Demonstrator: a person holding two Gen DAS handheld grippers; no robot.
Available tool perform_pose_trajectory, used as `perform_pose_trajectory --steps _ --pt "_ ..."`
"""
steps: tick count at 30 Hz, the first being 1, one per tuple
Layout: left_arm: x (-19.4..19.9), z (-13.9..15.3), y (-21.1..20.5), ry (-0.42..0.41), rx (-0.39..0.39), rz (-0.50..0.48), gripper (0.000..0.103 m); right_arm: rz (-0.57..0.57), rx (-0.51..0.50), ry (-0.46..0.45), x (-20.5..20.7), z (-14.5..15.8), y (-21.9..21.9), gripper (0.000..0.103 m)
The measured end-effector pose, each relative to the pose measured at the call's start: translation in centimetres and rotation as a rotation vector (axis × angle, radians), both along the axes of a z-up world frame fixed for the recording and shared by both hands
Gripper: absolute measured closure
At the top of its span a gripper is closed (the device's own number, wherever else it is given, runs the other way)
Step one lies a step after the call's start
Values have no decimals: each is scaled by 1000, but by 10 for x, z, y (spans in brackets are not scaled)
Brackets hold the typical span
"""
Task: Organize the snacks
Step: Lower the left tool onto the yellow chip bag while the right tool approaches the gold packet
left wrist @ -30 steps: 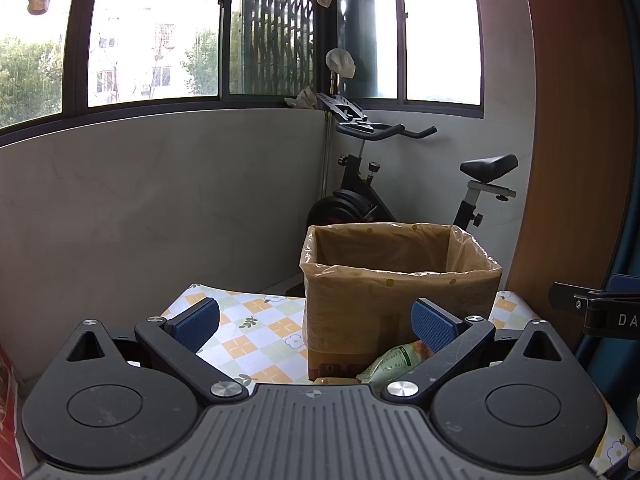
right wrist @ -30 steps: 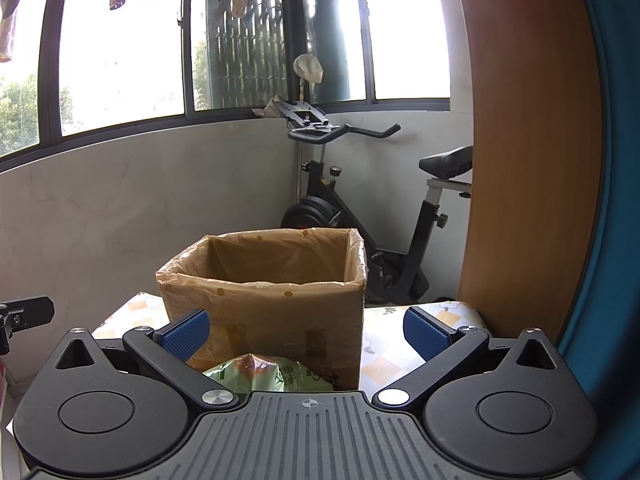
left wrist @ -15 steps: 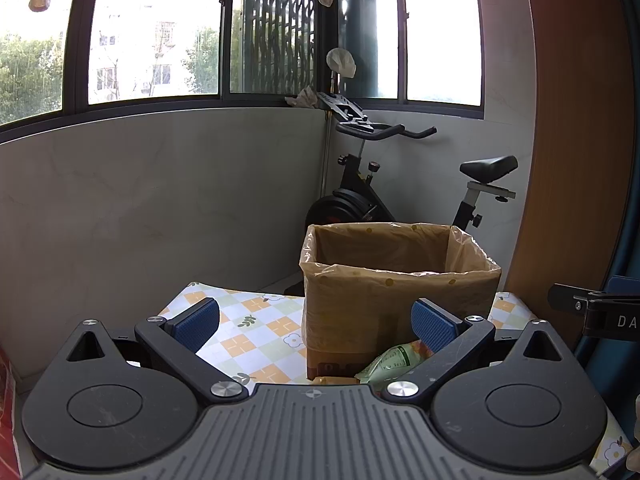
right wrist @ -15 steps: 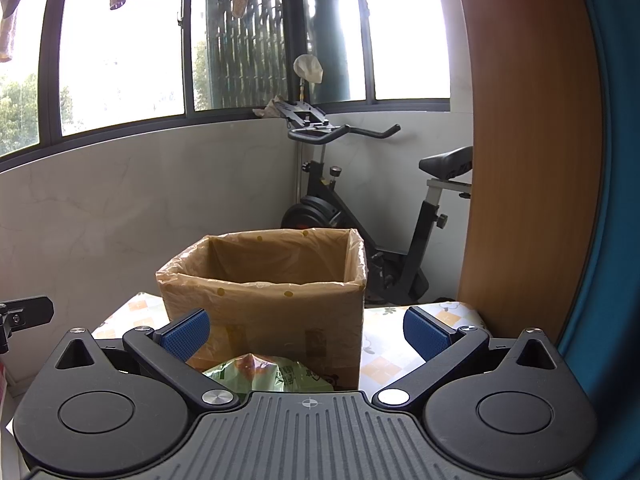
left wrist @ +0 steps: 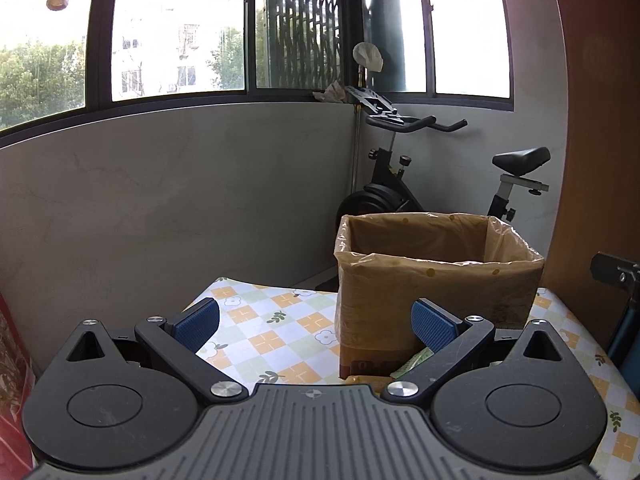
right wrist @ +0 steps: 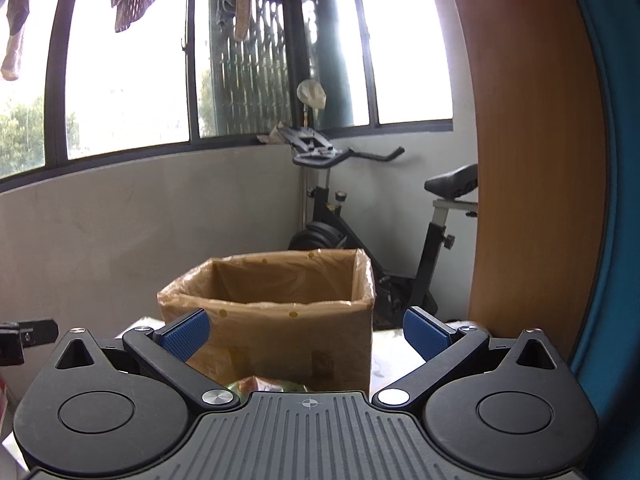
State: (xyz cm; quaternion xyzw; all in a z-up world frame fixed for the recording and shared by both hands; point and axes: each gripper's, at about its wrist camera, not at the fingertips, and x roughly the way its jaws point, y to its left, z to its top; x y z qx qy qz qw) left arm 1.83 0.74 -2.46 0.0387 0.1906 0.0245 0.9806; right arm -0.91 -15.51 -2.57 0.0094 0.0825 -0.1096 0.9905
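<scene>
A cardboard box lined with a yellowish plastic bag stands on a checked tablecloth. It also shows in the right wrist view. A green snack bag lies at the box's near foot, mostly hidden behind my right finger there. In the right wrist view only the top of the snack bag peeks above the gripper body. My left gripper is open and empty, in front of the box's left corner. My right gripper is open and empty, facing the box.
An exercise bike stands behind the table by the grey wall. A wooden panel rises on the right. The other gripper's black part shows at the right edge. A red patterned thing sits at the far left.
Both grippers have tilted up and risen a little. Less of the green snack bag shows in both views. The jaws stay open.
</scene>
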Motion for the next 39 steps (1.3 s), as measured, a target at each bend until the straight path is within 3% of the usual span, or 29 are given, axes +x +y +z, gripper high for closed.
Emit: perform_pose_trajectory --steps 4,11,17,26,30,39 --pt "18 -19 7 16 40 28 0 -4 -35 -35 16 -22 -1 0" --pt "48 -66 34 118 -95 1 1 -2 72 89 45 -74 -19 0" --pt "69 -100 35 179 -126 -64 2 -34 80 177 53 -120 -29 0" --pt "98 -146 9 277 -36 -210 4 -21 132 289 65 -161 -39 0" --pt "109 -160 3 305 0 -225 4 -8 159 311 64 -166 -45 0" --pt "119 -178 7 371 -4 -235 8 -8 217 338 66 -177 -55 0"
